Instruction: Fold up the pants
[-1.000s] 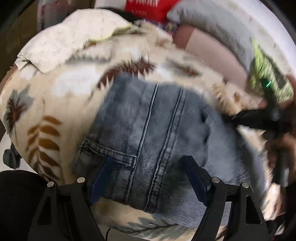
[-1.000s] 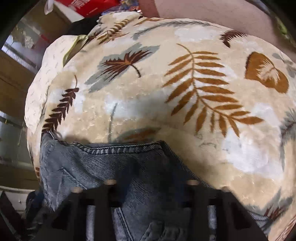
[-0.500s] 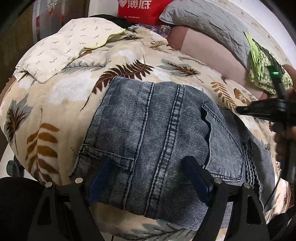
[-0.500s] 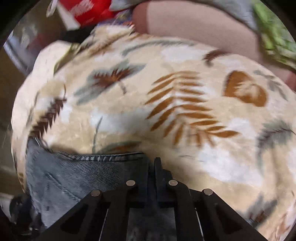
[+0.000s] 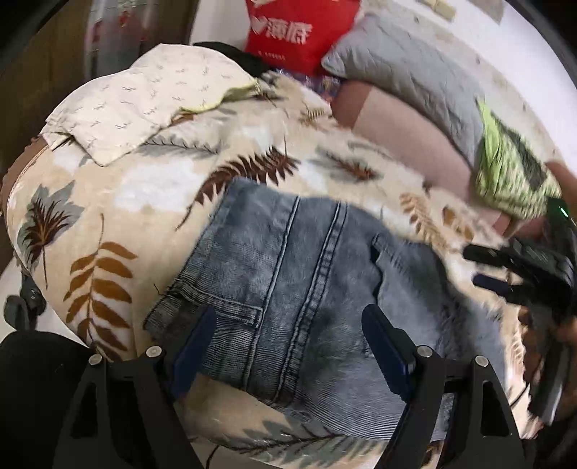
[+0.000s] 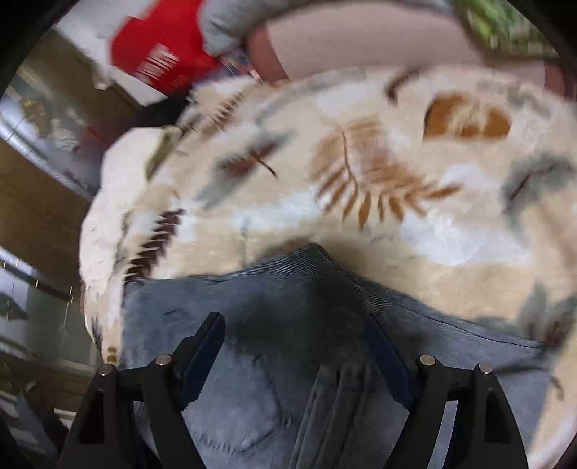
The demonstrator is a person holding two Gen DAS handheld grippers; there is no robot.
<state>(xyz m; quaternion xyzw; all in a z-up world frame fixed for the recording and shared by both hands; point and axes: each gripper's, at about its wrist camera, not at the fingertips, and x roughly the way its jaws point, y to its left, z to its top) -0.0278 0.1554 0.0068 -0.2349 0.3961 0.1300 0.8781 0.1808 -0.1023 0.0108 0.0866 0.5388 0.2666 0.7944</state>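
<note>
1. Jeans (image 5: 288, 274), folded into a compact block, lie on a leaf-print blanket (image 5: 119, 202) that covers a bed; the block sits toward the blanket's near edge.
2. In the left wrist view the doubled seams run from the near edge up and away, so the long axis of the bundle points away from the camera, tilted slightly right.
3. Denim is faded blue-grey with a fine ribbed weave; a hemmed edge shows at the lower left and a pocket opening at the right.
4. Blanket is plush cream fleece with brown, rust and grey fern leaves.
5. Left gripper (image 5: 288, 346) hangs over the jeans with its jaws wide apart, pressing on nothing.
6. Right gripper (image 6: 292, 350) has just been opening; its jaws stand wide over the denim, holding none of it.
7. Behind lie a cream quilted pillow (image 5: 144, 104), a grey pillow (image 5: 407, 68) and a red bag (image 5: 299, 29).
</note>
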